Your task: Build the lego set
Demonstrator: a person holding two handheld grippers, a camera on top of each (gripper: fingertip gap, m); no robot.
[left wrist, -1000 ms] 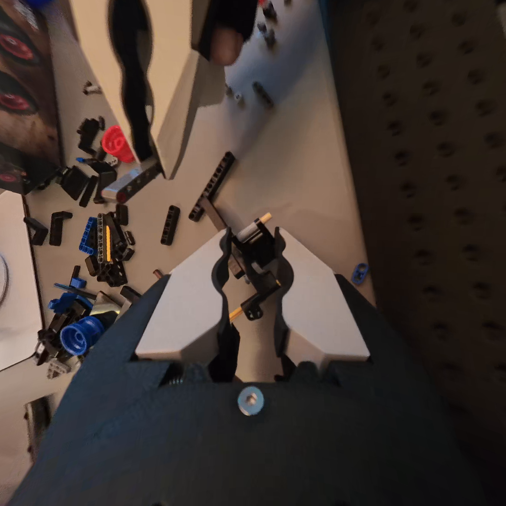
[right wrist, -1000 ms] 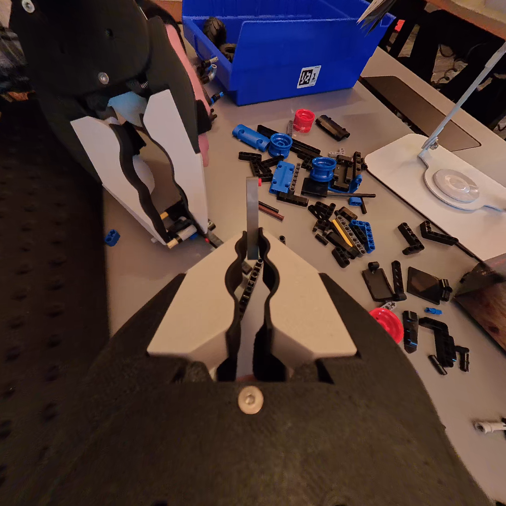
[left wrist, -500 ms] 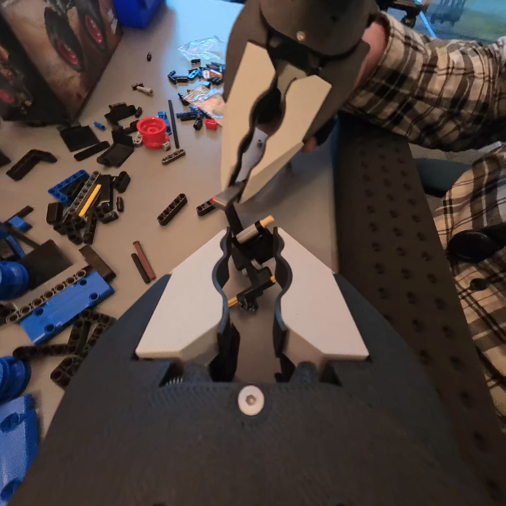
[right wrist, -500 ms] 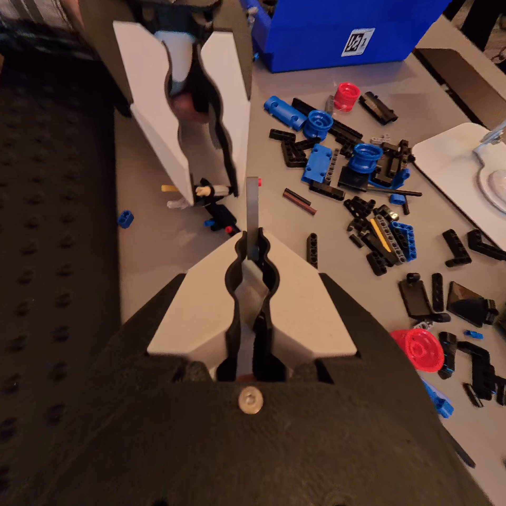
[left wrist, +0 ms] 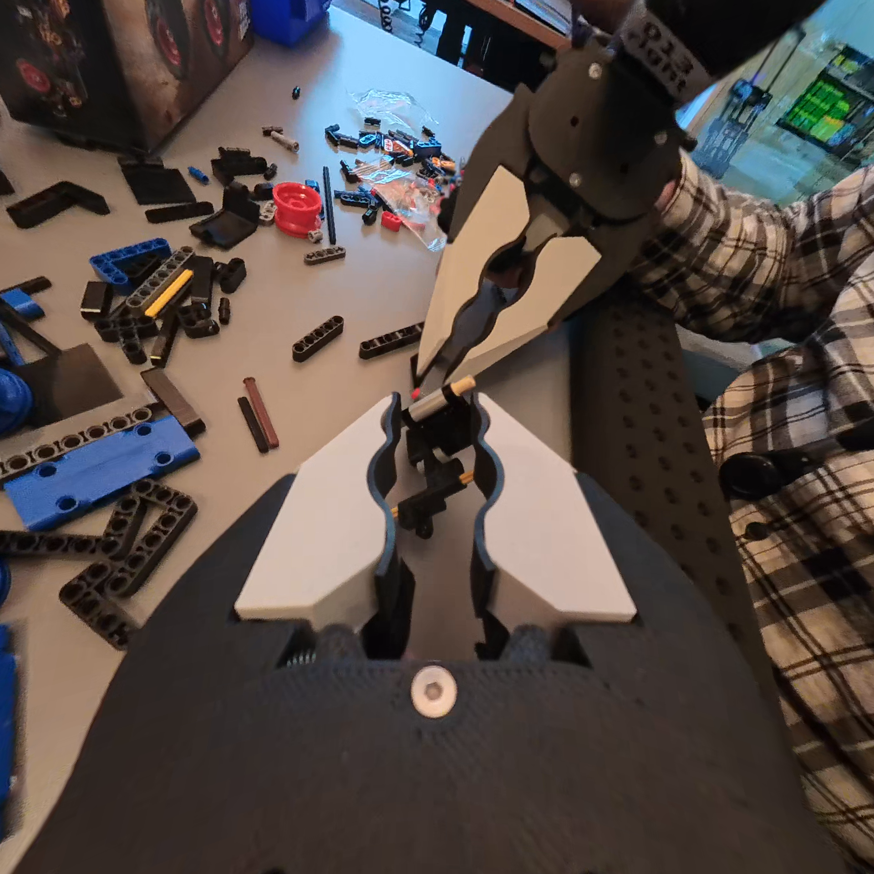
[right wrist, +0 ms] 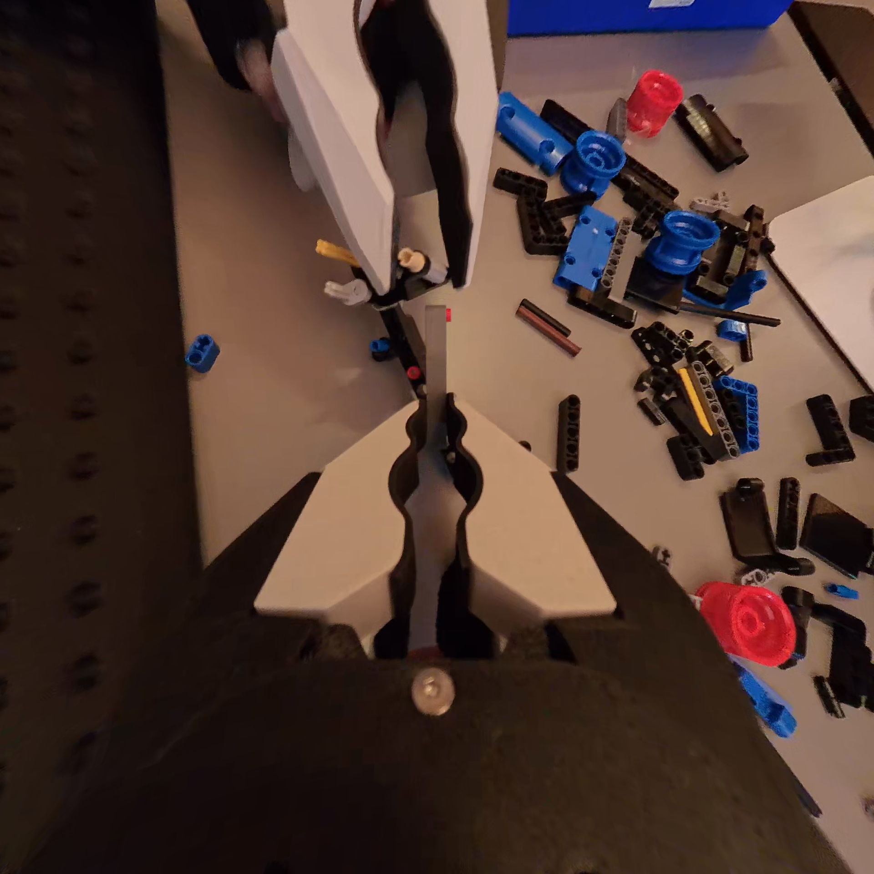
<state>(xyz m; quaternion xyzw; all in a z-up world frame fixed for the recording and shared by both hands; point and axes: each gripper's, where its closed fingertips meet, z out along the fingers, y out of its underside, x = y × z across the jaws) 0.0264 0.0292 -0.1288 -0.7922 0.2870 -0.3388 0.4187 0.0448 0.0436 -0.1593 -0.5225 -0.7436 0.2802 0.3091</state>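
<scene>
My left gripper (left wrist: pixel 435 402) is shut on a small black lego assembly (left wrist: pixel 437 440) with a grey-and-tan pin on top and a yellow axle through it. My right gripper (right wrist: pixel 437 402) is shut on a long grey beam (right wrist: pixel 435 350) that sticks forward; a black beam (right wrist: pixel 402 336) with a red pin is attached beside it. The beam's tip is just short of the assembly (right wrist: pixel 416 286), which is held in the left gripper (right wrist: pixel 421 279) above it. In the left wrist view, the right gripper (left wrist: pixel 440 369) comes in from the upper right, its tips almost touching the assembly.
Loose black and blue pieces cover the grey table (left wrist: pixel 293 293), among them a red wheel hub (left wrist: pixel 295 208), a blue plate (left wrist: pixel 94 468) and blue hubs (right wrist: pixel 596 161). A dark box (left wrist: pixel 94 61), a blue bin (right wrist: pixel 638 14), a dotted black mat (left wrist: pixel 638 425) and a plaid sleeve (left wrist: pixel 756 265) surround them. Spacing between my two grippers at the tips: around 4 cm. The blue plate (left wrist: pixel 94 468) lies around 12 cm away from my left fingertips. Look for it in the right wrist view (right wrist: pixel 593 238) too.
Both grippers have come together. The grey beam's tip has moved up to the assembly, and the left gripper has tilted up towards the right one.
</scene>
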